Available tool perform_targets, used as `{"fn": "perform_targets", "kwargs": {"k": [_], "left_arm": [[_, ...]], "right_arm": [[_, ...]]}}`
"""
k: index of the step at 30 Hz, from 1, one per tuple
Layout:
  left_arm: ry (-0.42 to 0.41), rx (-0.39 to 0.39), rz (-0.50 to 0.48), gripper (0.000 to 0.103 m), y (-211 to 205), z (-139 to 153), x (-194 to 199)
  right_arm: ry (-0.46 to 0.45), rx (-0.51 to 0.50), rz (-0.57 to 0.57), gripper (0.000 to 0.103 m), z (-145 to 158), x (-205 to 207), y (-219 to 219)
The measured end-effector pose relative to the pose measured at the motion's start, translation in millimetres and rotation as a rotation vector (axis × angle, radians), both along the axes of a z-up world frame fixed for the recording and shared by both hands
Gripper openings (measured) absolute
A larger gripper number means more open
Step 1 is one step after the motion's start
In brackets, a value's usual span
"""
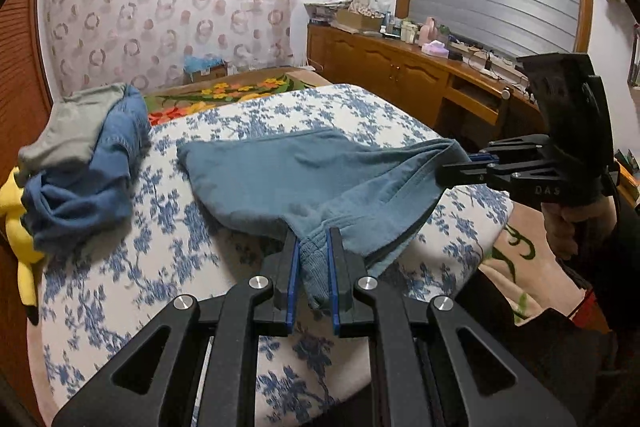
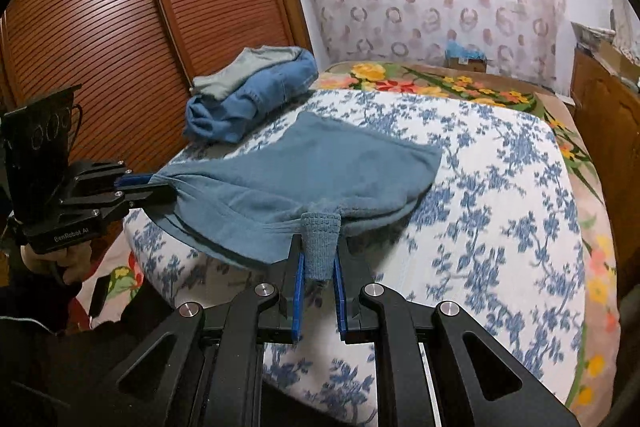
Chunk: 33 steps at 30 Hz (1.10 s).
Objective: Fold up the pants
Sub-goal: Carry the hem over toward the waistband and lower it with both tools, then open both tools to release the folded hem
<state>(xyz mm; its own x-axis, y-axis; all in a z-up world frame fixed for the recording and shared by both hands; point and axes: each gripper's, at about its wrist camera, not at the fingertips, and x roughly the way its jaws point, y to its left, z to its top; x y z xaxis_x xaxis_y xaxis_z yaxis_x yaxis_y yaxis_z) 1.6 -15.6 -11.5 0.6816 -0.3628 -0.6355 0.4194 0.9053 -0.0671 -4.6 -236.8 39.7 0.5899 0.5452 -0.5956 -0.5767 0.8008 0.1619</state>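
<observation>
Teal-blue pants lie spread on a bed with a blue-flowered cover, their far part flat and the near edge lifted. My left gripper is shut on a ribbed bunch of that edge; from the right wrist view it shows at the left. My right gripper is shut on a ribbed strip of the same edge, and the left wrist view has it at the right, held by a hand. The cloth sags between the two grips.
A pile of grey and blue denim clothes sits at the bed's far left corner, with a yellow soft toy beside it. A wooden sideboard with bottles runs along the right, and louvred wooden doors along the left.
</observation>
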Motion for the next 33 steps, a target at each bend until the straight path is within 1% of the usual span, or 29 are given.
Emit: {"fn": "perform_targets", "kwargs": {"k": [3, 6, 11, 17, 25, 33], "left_arm": [[0.003, -0.008, -0.002, 0.013, 0.4, 0.9, -7.4], [-0.006, -0.009, -0.002, 0.013, 0.3, 4.8, -11.8], [-0.006, -0.007, 0.006, 0.013, 1.2, 5.0, 0.3], [-0.002, -0.008, 0.024, 0.013, 5.7, 5.9, 30.9], [0.019, -0.026, 0.045, 0.013, 12.0, 2.3, 69.6], [0.055, -0.025, 0.066, 0.013, 16.5, -10.5, 113.6]], "right_arm": [[0.0, 0.001, 0.004, 0.013, -1.0, -7.6, 0.0], [-0.022, -0.007, 0.012, 0.013, 1.7, -16.7, 0.4], [-0.033, -0.016, 0.0, 0.013, 3.4, -10.4, 0.6], [-0.043, -0.008, -0.014, 0.013, 6.3, 12.9, 3.3], [-0.025, 0.004, -0.026, 0.013, -2.0, 50.0, 6.3], [-0.005, 0.003, -0.038, 0.013, -10.7, 97.7, 18.2]]}}
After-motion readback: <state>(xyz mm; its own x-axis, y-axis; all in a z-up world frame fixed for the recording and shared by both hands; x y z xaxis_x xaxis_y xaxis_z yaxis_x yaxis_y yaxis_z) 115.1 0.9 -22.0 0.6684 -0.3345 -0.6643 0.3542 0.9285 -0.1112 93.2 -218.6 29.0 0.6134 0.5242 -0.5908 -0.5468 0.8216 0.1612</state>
